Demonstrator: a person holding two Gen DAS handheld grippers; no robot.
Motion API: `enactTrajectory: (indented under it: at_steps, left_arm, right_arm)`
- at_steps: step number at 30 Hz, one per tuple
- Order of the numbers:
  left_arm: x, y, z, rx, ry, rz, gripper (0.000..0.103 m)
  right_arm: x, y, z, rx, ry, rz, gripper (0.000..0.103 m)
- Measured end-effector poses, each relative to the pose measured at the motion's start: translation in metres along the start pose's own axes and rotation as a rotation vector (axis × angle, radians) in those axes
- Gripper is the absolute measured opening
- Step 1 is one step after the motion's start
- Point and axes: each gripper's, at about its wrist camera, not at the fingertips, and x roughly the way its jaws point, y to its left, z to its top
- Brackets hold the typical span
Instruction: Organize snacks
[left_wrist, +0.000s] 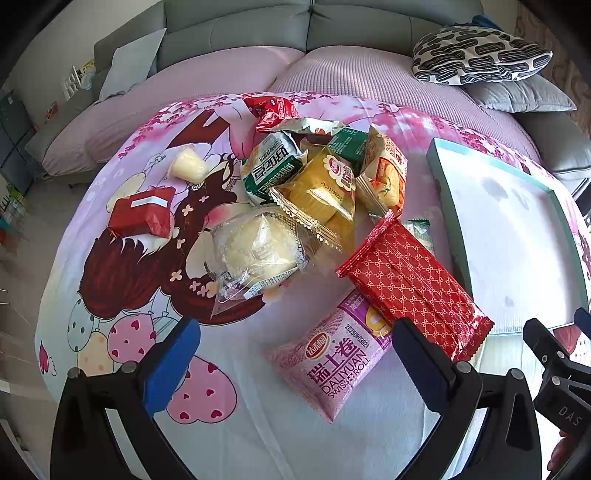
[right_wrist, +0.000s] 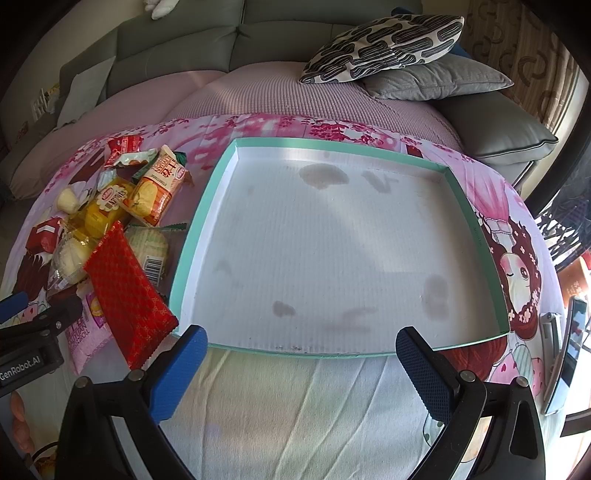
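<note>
Snacks lie in 1 loose heap on the pink cartoon-print cloth (left_wrist: 229, 435), left of the shallow teal-rimmed cardboard tray with white ribbed floor (right_wrist: 192, 236); nothing is in the tray yet, so sorting looks unstarted. Left gripper (left_wrist: 295, 363) hangs low over the near edge of the heap, blue-padded fingers spread wide, holding nothing; the pink Swiss-roll packet (left_wrist: 332, 369) lies between them, likely the first pick because it sits nearest and flat. The long red foil bar with gold lattice print (left_wrist: 410, 284) rests partly on that packet, 1 end near the tray wall, so lifting the pink packet may drag it. Behind: a clear-wrapped pale bun (left_wrist: 255, 247), a yellow cake packet (left_wrist: 321, 195), a green-and-white packet (left_wrist: 269, 168), an orange biscuit packet (left_wrist: 388, 173), 2 small red packets (left_wrist: 142, 212) (left_wrist: 271, 109). Right gripper (right_wrist: 301, 354) faces the tray's near rim, fingers also wide apart and empty, probably placed to steady the light tray or receive items.
</note>
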Motion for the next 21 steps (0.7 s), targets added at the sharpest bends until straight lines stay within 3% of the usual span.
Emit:
enactTrajectory:
  at_steps: [21]
  left_arm:
    - [0.0027, -0.0014, -0.0034, 0.002, 0.003, 0.001, 0.103]
  right_arm:
    - [0.0019, 0.0042, -0.0003, -0.015, 0.016, 0.001, 0.103]
